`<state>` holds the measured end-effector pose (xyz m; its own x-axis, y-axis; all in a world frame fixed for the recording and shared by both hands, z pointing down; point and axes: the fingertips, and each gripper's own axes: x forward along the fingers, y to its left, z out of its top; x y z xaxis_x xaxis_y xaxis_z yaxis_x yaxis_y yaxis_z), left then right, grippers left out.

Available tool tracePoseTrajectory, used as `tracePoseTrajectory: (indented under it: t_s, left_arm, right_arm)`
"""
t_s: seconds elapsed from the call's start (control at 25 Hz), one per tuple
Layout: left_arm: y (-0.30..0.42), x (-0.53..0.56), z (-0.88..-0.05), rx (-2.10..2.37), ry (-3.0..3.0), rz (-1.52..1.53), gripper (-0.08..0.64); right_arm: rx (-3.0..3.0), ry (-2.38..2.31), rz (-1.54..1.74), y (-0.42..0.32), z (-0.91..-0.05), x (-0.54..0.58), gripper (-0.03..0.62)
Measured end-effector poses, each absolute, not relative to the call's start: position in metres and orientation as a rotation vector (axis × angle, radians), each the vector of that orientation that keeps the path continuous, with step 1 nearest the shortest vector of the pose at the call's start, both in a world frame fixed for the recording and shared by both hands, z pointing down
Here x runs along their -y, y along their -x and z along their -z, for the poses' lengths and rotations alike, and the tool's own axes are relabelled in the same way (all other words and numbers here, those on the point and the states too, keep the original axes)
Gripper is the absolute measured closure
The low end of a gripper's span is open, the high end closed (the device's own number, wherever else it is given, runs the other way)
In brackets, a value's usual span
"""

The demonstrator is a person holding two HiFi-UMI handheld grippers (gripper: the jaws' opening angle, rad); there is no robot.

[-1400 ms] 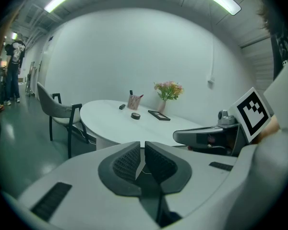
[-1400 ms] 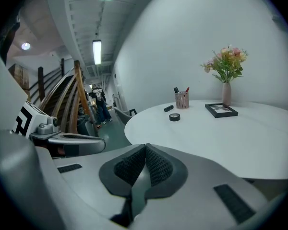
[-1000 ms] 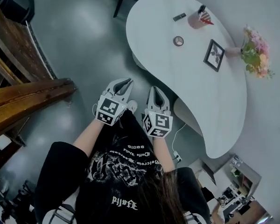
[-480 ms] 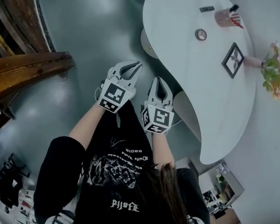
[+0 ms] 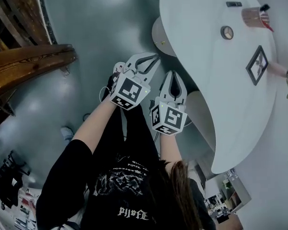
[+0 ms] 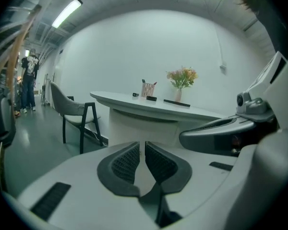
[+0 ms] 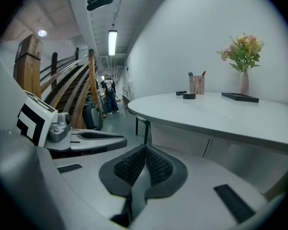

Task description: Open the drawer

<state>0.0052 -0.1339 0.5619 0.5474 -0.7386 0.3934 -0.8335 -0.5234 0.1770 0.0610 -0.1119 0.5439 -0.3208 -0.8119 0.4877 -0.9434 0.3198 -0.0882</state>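
Note:
A white curved table [image 5: 206,75] stands ahead and to the right. Below its top runs a white curved front [image 6: 139,121] with vertical seams [image 7: 207,147]; I cannot tell a drawer or handle on it. My left gripper [image 5: 155,57] is shut and empty, held over the grey floor just short of the table's near edge. My right gripper [image 5: 174,74] is beside it, also shut and empty, with its tips at the table's edge. In the gripper views, the left pads [image 6: 127,161] nearly touch and the right pads [image 7: 157,166] meet, with nothing between them.
On the table stand a pen cup [image 5: 253,16], a tape roll [image 5: 226,32], a picture frame [image 5: 258,65] and a vase of flowers [image 7: 243,73]. A wooden staircase [image 5: 29,66] rises at the left. A chair [image 6: 72,110] stands by the table's far end, with a person [image 6: 28,83] beyond.
Both grippers have sunk and moved closer to the table's near edge, still side by side and shut. The table has shifted right in the head view.

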Motion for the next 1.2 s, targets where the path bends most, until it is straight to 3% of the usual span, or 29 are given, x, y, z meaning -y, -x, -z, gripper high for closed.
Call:
tracePoseTrajectory:
  t_s: [0.2, 0.32, 0.6, 1.2]
  left_arm:
    - [0.000, 0.155, -0.585, 1.304, -2.457, -0.360, 0.525]
    - [-0.007, 0.162, -0.603, 1.258, -2.459, -0.346, 0.449]
    - [-0.029, 0.185, -0.647, 1.171, -2.479, -0.415, 0.372]
    - [-0.063, 0.215, -0.709, 1.145, -2.534, -0.595, 0.368]
  right_arm:
    - [2.220, -1.600, -0.487, -0.062, -0.564, 0.121, 0.566]
    - [2.203, -1.615, -0.499, -0.064, -0.579, 0.122, 0.566]
    - [2.199, -1.617, -0.495, -0.068, -0.608, 0.125, 0.566]
    - [2.182, -1.540, -0.445, -0.083, -0.644, 0.126, 0.566]
